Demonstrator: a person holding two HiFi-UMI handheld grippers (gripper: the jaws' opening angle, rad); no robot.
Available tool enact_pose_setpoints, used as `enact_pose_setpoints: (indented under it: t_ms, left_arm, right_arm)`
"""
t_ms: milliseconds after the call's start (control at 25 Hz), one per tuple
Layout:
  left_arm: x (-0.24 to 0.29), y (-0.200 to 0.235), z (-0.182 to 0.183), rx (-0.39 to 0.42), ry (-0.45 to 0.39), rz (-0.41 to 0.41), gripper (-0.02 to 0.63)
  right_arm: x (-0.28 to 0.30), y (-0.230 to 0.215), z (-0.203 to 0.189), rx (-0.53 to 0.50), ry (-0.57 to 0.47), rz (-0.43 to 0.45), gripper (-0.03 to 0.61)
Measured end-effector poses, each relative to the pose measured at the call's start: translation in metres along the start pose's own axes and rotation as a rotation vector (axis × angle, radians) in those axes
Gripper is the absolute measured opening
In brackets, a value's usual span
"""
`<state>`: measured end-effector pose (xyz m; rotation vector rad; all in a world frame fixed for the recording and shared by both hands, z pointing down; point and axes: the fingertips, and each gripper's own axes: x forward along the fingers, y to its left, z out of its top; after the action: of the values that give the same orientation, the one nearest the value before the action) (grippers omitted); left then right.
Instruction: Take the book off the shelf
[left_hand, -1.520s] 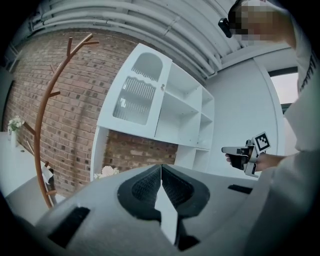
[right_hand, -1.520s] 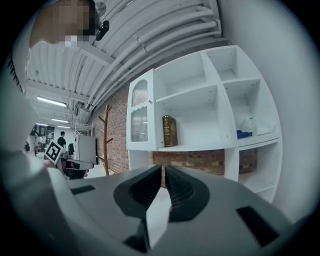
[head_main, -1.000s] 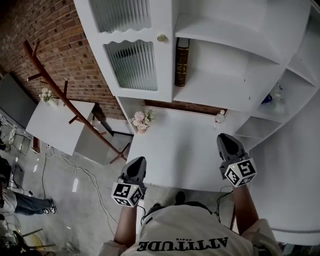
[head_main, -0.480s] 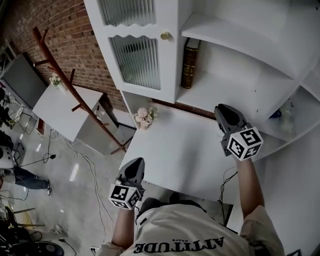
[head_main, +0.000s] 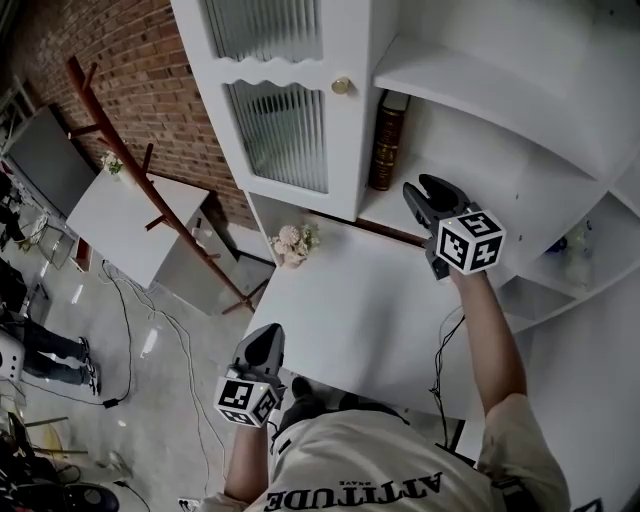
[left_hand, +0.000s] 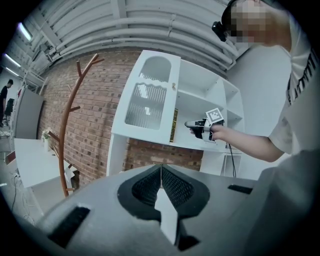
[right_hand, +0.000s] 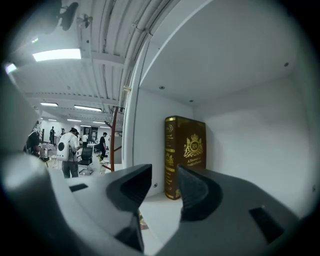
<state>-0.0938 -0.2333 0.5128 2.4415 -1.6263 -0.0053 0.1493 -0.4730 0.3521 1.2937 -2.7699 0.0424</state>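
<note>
White shelf (head_main: 540, 200) bay, brown book (right_hand: 186, 155) upright at 12 o'clock beyond my right gripper (right_hand: 165, 186), whose jaws have just been opening and stand spread, nothing between them, while my left gripper (left_hand: 161, 187) keeps its jaws pressed together: an off-centre pinch could topple the book.
</note>
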Motion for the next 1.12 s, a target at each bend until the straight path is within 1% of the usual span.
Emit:
enact_pose_setpoints:
  t_ms: [240, 440, 680, 840, 1120]
  left_arm:
    - [0.007, 0.032, 0.012, -0.003, -0.017, 0.009, 0.026]
    - [0.009, 0.052, 0.018, -0.005, -0.028, 0.016, 0.026]
    - [0.006, 0.077, 0.015, -0.025, -0.016, 0.038, 0.026]
    - [0.007, 0.084, 0.013, -0.036, -0.01, 0.038, 0.026]
    - [0.014, 0.086, 0.011, -0.042, -0.001, 0.019, 0.026]
  right_arm:
    - [0.043, -0.005, -0.003, 0.007, 0.028, -0.039, 0.211]
    - [0.07, -0.02, -0.005, -0.004, 0.06, -0.073, 0.247]
    - [0.085, -0.027, -0.002, 0.053, 0.035, -0.096, 0.267]
    - [0.092, -0.027, 0.0, 0.044, 0.023, -0.13, 0.268]
    - [0.095, -0.036, 0.0, 0.02, 0.001, -0.219, 0.267]
